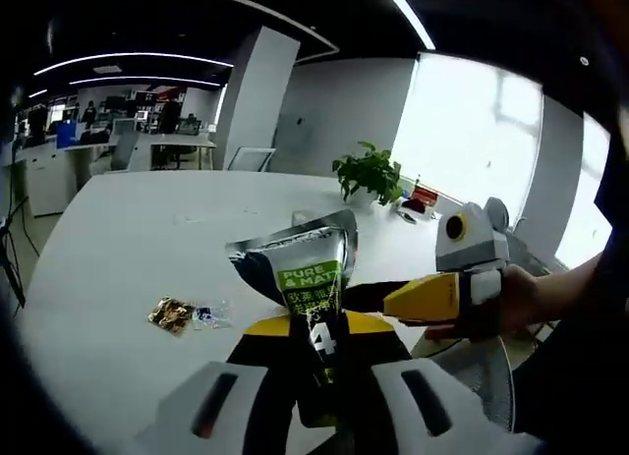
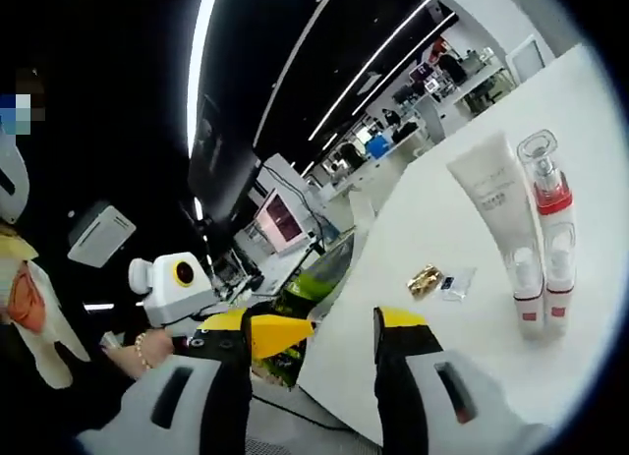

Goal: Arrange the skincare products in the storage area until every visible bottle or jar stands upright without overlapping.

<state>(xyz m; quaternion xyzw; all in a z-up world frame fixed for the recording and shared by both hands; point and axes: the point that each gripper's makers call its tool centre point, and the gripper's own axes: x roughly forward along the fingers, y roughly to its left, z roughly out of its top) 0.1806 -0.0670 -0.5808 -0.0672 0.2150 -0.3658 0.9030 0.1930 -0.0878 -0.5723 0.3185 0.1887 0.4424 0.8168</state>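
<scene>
With my left tool clamping the silver-and-green foil sachet and my right tool released, I judge placement beside the upright white tube on the white worktop comes next.

A white tube and a clear red-banded bottle stand upright, side by side on the white table, while a silver-green sachet stands clamped above that table.
</scene>
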